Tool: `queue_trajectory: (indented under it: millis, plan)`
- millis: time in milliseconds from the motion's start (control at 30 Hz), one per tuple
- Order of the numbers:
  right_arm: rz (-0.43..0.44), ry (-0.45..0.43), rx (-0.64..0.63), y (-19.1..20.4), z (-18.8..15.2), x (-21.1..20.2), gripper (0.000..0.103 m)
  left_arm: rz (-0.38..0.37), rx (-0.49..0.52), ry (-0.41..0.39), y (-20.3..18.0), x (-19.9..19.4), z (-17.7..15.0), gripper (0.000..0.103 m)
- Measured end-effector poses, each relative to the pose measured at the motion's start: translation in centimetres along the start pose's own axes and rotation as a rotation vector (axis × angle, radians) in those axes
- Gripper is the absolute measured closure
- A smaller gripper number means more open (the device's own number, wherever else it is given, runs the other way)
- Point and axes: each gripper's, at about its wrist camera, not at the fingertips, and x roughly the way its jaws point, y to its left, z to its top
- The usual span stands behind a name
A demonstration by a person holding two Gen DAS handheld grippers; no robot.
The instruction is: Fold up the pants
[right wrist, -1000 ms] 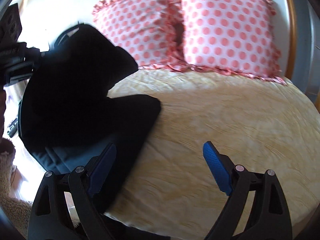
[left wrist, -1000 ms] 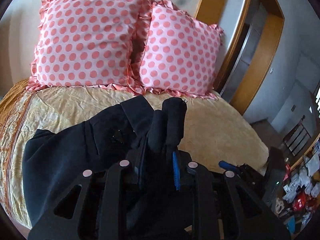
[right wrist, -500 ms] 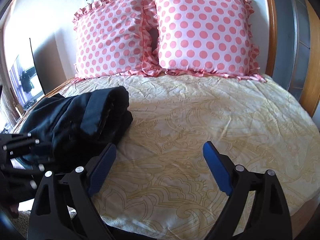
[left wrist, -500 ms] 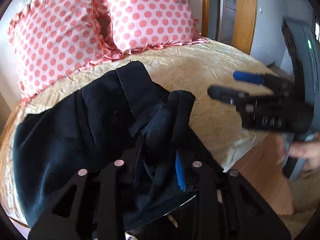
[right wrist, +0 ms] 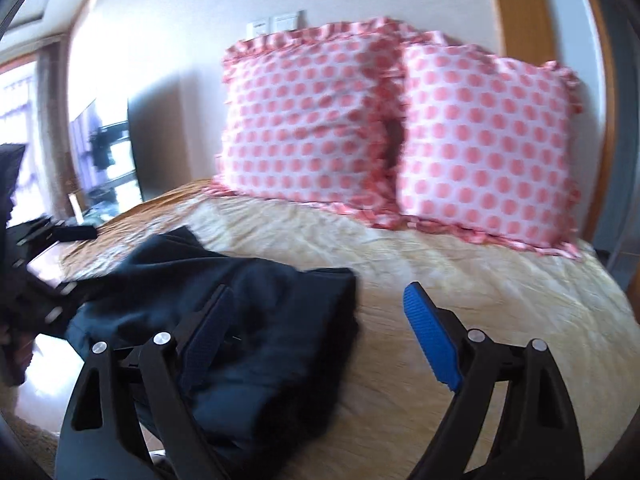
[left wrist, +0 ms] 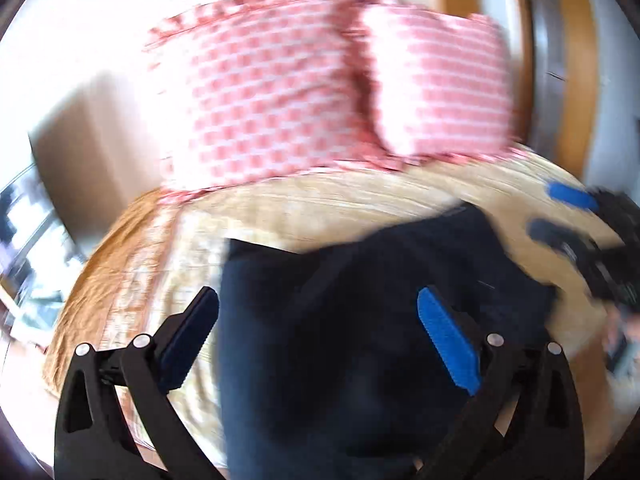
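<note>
The dark navy pants point(left wrist: 360, 360) lie in a loose folded heap on the yellow bedspread point(left wrist: 320, 208), near the front edge. My left gripper point(left wrist: 316, 300) hangs just over them. Its jaws are opening wide, with the cloth between them and below them, and the pads press on nothing. In the right wrist view the pants point(right wrist: 260, 320) sit at the lower left, under the left finger of my right gripper point(right wrist: 318, 290). Its jaws are closing a little and grip nothing. The right gripper point(left wrist: 560, 216) also shows blurred at the right of the left wrist view.
Two pink polka-dot pillows point(right wrist: 312, 120) lean against the wall at the head of the bed. Bare bedspread point(right wrist: 480, 300) stretches to the right of the pants. A wooden frame point(right wrist: 516, 4) stands behind the pillows. At the left is a dark screen point(right wrist: 156, 144) beside a bright window.
My left gripper has let go of the bunched pants and spread wide, and the pants now lie flatter on the bed. The right gripper has risen and stays open.
</note>
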Motion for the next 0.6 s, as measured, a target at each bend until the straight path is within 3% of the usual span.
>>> queue_trajectory:
  millis: [100, 200, 233, 400, 467, 600]
  plan:
    - [0.09, 0.015, -0.052, 2.1, 0.6, 1.7, 0.02, 0.011, -0.03, 0.022, 1.6, 2.0, 1.3, 0.003]
    - [0.157, 0.067, -0.085, 3.8, 0.4, 2.9, 0.02, -0.025, -0.042, 0.052, 2.1, 3.8, 1.7, 0.003]
    - [0.16, 0.087, -0.091, 4.0, 0.1, 3.2, 0.02, 0.007, -0.039, 0.069, 2.2, 4.6, 1.6, 0.003]
    - [0.14, 0.329, -0.101, 4.1, -5.0, 6.1, 0.02, 0.036, -0.006, 0.188, 1.7, 8.0, -1.5, 0.003]
    - [0.114, 0.287, -0.116, 4.6, -6.7, 5.4, 0.019, 0.067, 0.023, 0.19, 0.9, 8.4, -2.9, 0.002]
    - [0.089, 0.296, -0.107, 4.8, -6.4, 4.8, 0.019, 0.127, 0.045, 0.162, -0.1, 8.4, -3.8, 0.002]
